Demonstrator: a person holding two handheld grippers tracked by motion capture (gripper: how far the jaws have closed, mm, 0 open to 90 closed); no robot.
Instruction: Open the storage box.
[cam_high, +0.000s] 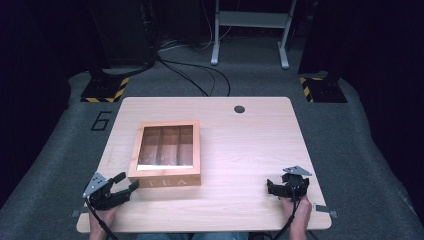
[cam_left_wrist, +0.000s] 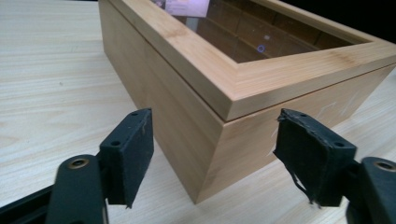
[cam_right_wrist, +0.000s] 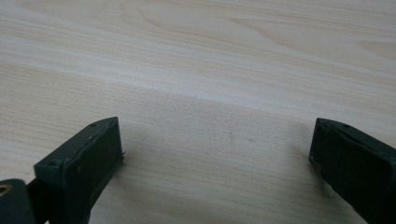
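While you hold both tools low over the near edge of the desk (cam_high: 250, 145), the high view sets your left gripper (cam_high: 129, 181) just beside the near left corner of the wooden tea box (cam_high: 167, 152), its jaws spread and pointing toward that corner. Your right gripper (cam_high: 287, 186) sits well apart from the box, off to its right, over bare wood, with your hand (cam_high: 296, 210) behind it.

The left gripper view brings in what the high view is too far off to give: the box (cam_left_wrist: 219, 88) corner stands straight ahead between the two spread jaws of your gripper (cam_left_wrist: 212, 140), the lid closed with a thin seam under its frame, and the glass pane showing dividers beneath. Neither jaw touches the wood. Faint lettering on the front face lies ahead to the right; from above it reads TEA.

The right gripper view shows your gripper (cam_right_wrist: 217, 140) with jaws wide apart and plain desk (cam_right_wrist: 210, 70) grain ahead of them.
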